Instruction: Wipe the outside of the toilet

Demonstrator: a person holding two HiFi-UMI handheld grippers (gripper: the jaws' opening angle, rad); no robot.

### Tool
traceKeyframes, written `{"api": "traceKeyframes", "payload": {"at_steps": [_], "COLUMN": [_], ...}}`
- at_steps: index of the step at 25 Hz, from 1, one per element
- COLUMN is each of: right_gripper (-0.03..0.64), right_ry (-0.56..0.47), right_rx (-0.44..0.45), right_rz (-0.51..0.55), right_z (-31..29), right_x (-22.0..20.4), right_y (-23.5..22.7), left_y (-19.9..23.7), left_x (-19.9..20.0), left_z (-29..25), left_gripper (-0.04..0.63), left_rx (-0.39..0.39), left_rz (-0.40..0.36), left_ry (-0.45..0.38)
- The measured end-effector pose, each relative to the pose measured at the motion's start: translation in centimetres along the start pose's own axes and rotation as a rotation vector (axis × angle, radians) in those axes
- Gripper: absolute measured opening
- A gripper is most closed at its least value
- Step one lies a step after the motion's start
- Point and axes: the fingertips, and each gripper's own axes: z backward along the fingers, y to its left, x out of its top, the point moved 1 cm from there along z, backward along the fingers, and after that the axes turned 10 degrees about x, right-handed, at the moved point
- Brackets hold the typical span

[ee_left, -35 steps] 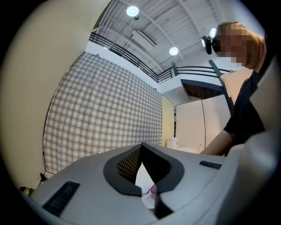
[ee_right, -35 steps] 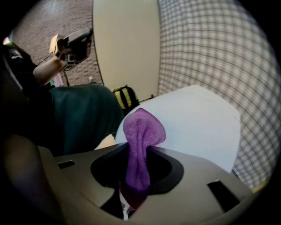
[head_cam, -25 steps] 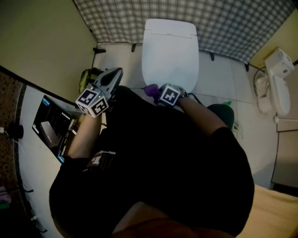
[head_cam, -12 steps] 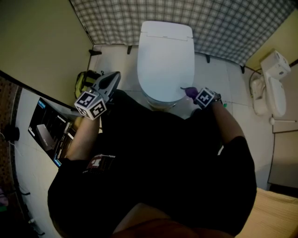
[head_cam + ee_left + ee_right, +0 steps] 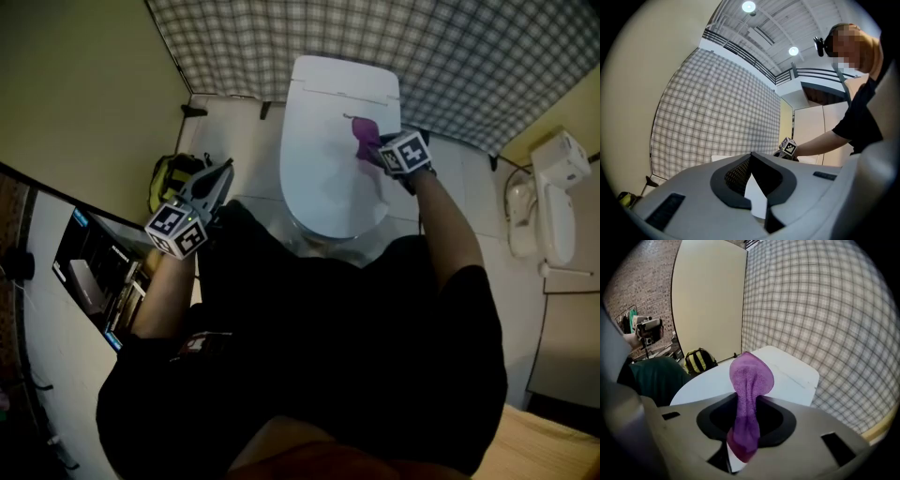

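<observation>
— We make out a white toilet [image 5: 333, 178] and a purple cloth [image 5: 749, 380].
— Agreed. The far wall [image 5: 469, 56] reads to us as a grey-and-white check, and the left wall [image 5: 84, 84] as plain pale yellow.
— We'd add the bag [image 5: 169, 178] on the left: yellow with black stripes.
— The left gripper [image 5: 751, 158] and the right gripper [image 5: 746, 404] both look grey to us, with black lining inside.
— And we see black-and-white square markers on the left cube [image 5: 176, 231] and the right cube [image 5: 405, 153]. The person's shirt [image 5: 356, 356] is black.
</observation>
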Motion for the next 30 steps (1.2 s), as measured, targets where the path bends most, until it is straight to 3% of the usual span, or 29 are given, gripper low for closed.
{"api": "traceKeyframes", "payload": {"at_steps": [7,14,18,23,27,30], "right_gripper": [0.115,0.115,0.115,0.115,0.115,0.115], "right_ry": [-0.051,-0.030,-0.049,-0.059,-0.033,-0.076], "right_rx": [-0.011,-0.076,-0.128,-0.048,-0.109,-0.121], "right_rz": [0.044,-0.042,-0.040,-0.088,-0.132,-0.120], "right_z": [-7.7,-19.8,-24.5,-30.8,-33.3,-34.0], "right_x": [14.2,22.2,26.7,29.3,28.9,30.1], "right_y": [-5.6,-13.0,-14.6,-14.2,-16.8,-17.5], "left_y": [7.8,13.3,14.8,17.1,18.3,18.5], "left_x": [-0.6,-2.2,-4.3,-6.9,-7.7,-8.3], "left_z": [0.5,1.5,2.8,2.0,0.8,0.4], "left_gripper": [-0.008,-0.008,-0.008,-0.008,-0.008,-0.008], "left_rx": [0.119,0.166,0.163,0.141,0.118,0.108], "left_rz": [0.083,0.197,0.204,0.291,0.324,0.316], "left_ry": [0.024,0.083,0.082,0.101,0.106,0.122]}}
